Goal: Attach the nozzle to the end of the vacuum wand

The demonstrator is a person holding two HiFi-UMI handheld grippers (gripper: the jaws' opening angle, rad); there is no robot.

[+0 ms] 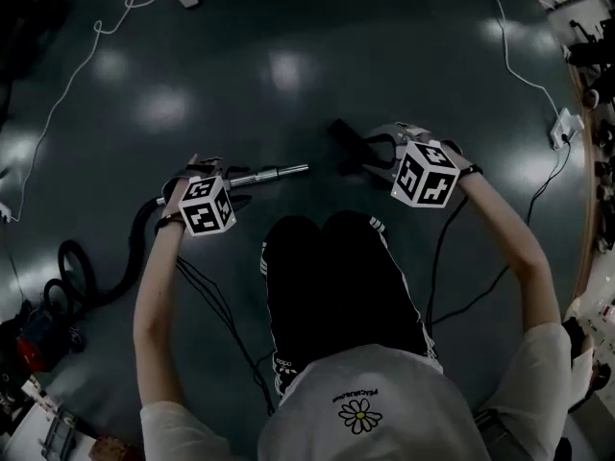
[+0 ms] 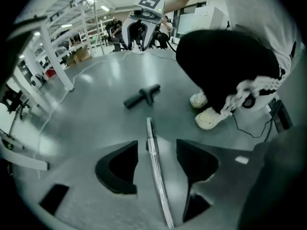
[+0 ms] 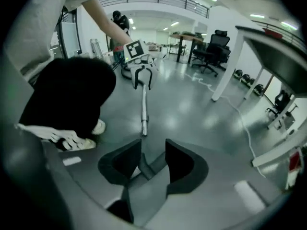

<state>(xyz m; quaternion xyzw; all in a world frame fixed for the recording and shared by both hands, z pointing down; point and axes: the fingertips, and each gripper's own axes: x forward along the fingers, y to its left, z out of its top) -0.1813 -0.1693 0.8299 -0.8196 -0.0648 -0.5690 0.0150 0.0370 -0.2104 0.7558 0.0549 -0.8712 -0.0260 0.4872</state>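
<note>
My left claw (image 2: 157, 147) is spread astride the vacuum wand (image 1: 279, 172) on the floor (image 1: 288, 65) — not gripping it. Just beyond the wand's tip, my right claw (image 3: 153, 152) gapes around the nozzle (image 2: 141, 96) — loose, I think.

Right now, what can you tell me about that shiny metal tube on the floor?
The vacuum wand is a slim, straight, silvery metal tube that steps down to a narrower tip. It lies on the grey floor, running between the open jaws of the left gripper, with a gap either side. Its rear end seems to join a black hose. The tip is bare; the dark nozzle lies beyond it, not touching.
</note>
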